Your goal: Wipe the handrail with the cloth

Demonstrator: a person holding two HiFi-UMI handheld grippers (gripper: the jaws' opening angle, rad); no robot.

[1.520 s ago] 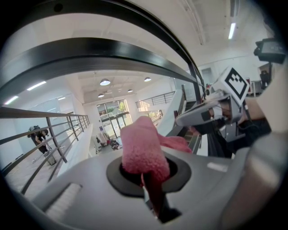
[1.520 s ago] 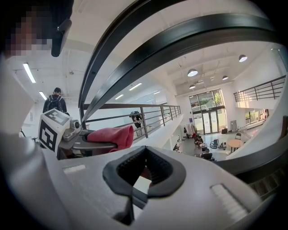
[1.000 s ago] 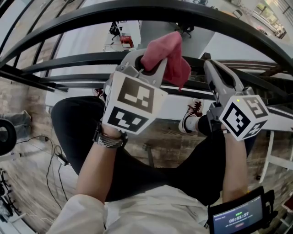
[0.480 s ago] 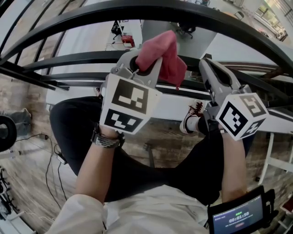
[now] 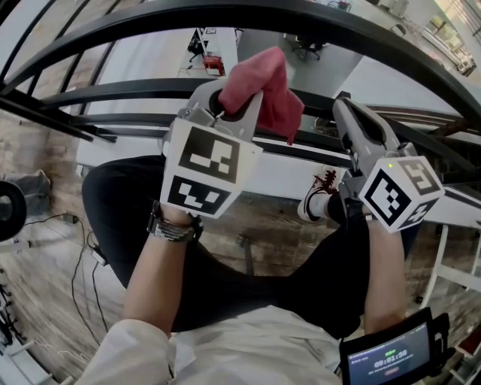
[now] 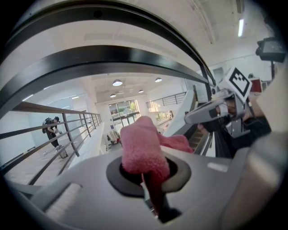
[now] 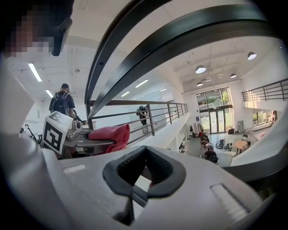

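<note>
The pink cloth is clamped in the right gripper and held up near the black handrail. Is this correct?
Not quite: the pink cloth is clamped in the left gripper, not the right. The left gripper view shows its jaws shut on the cloth, while the right gripper holds nothing. The rest stands: the cloth is held up near the black handrail.

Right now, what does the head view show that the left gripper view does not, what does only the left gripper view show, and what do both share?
Only the head view shows the person's legs, a wristband, a sneaker, the wrist screen and cables on the floor.

Only the left gripper view shows the left gripper's jaws closed on the pink cloth from close up, plus ceiling lights and a distant person by a railing.

Both show the cloth, the black handrail and the right gripper.
</note>
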